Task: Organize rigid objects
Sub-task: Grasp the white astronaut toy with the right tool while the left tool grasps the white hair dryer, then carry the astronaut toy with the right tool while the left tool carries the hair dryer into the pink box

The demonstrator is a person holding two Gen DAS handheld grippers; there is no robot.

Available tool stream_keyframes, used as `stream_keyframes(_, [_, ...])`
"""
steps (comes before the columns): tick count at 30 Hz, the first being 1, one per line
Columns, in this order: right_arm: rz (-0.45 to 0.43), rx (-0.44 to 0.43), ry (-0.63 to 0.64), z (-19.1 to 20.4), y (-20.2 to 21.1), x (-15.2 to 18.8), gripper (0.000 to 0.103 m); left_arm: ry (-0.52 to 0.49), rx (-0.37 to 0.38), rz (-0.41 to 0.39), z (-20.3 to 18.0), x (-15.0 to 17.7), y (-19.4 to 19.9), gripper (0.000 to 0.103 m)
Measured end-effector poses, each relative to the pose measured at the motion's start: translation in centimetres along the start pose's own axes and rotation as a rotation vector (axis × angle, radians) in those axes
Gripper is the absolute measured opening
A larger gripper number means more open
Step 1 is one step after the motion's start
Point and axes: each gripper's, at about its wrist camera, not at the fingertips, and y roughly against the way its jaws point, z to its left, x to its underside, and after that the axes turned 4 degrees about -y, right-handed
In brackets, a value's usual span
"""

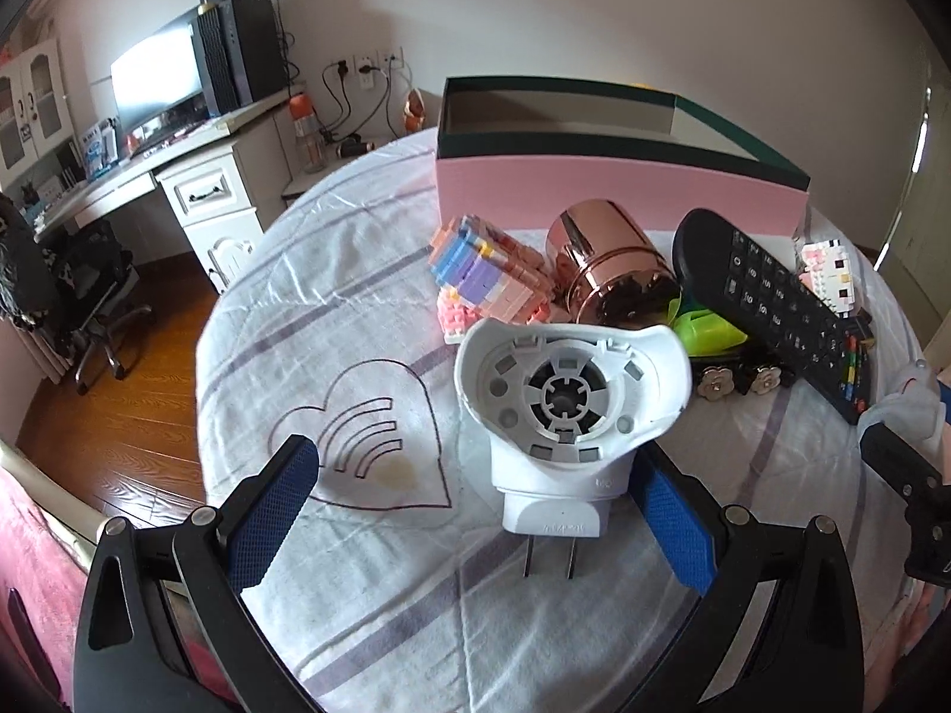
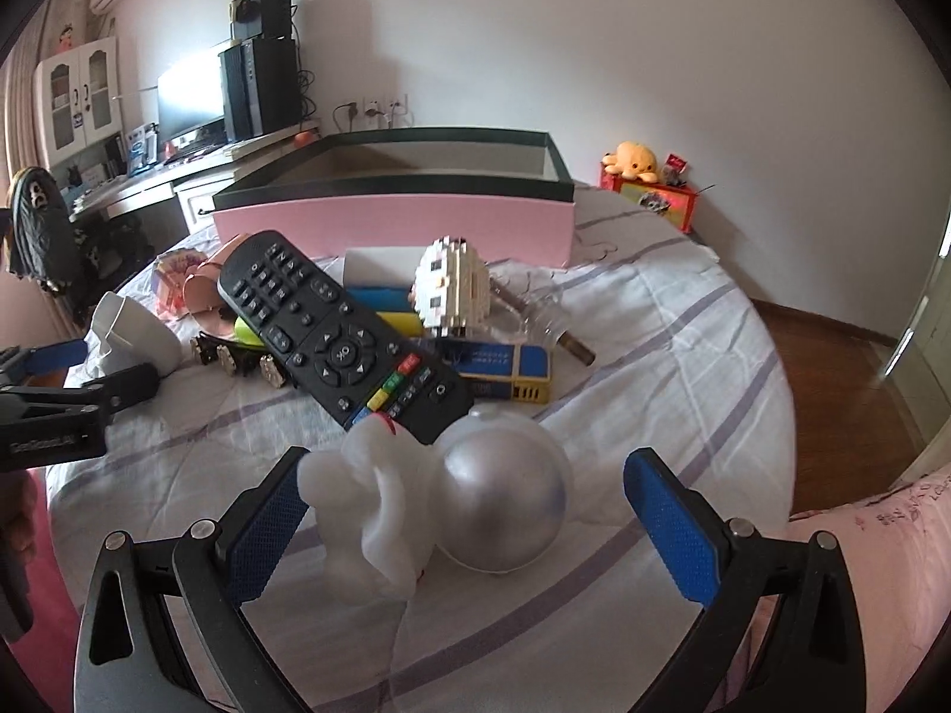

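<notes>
My left gripper (image 1: 475,511) is open, its blue pads on either side of a white plug-in device (image 1: 564,410) with two prongs that lies on the cloth. Behind it lie a pastel brick model (image 1: 487,273), a rose-gold cup (image 1: 612,267) on its side, a black remote (image 1: 772,303) and a green object (image 1: 707,327). My right gripper (image 2: 469,523) is open around a white figurine with a silvery ball (image 2: 505,499). The remote (image 2: 339,338) lies just beyond it. The pink box with a dark green rim (image 2: 392,220) stands open at the back.
The round table (image 1: 356,309) has a white striped cloth. A white brick figure (image 2: 452,285), blue and yellow boxes (image 2: 505,368), a glass item (image 2: 547,315) and flower clips (image 1: 737,380) lie among the pile. A desk with a monitor (image 1: 160,83) stands at the left.
</notes>
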Motion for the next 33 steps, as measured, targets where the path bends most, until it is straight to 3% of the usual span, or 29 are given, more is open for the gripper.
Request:
stream_keyframes(3, [0.016, -0.039, -0.017, -0.7, -0.4, 0.0, 0.093, 0.010, 0.011, -0.002, 0.0, -0.1, -0.5, 0.103])
stream_keyframes(6, [0.020, -0.058, -0.010, -0.8, -0.5, 0.0, 0.072, -0.003, 0.026, -0.022, -0.1, 0.0, -0.6, 0.099])
stream_keyframes(9, [0.024, -0.060, 0.005, -0.7, -0.6, 0.0, 0.070, -0.016, 0.056, -0.038, -0.2, -0.1, -0.2, 0.083])
stream_keyframes(11, [0.025, -0.066, 0.009, -0.7, -0.5, -0.1, 0.070, -0.026, 0.069, -0.044, -0.4, -0.1, -0.1, 0.063])
stream_keyframes(14, [0.024, -0.072, 0.008, -0.7, -0.4, -0.2, 0.070, -0.038, 0.083, -0.051, -0.5, -0.3, 0.2, 0.049])
stream_keyframes(22, [0.010, -0.067, 0.015, -0.6, 0.2, -0.8, 0.070, -0.032, 0.085, -0.061, 0.0, -0.3, 1.0, 0.049])
stream_keyframes(33, [-0.049, -0.084, 0.030, 0.1, 1.7, -3.0, 0.070, -0.052, 0.092, -0.139, 0.1, -2.2, 4.0, 0.049])
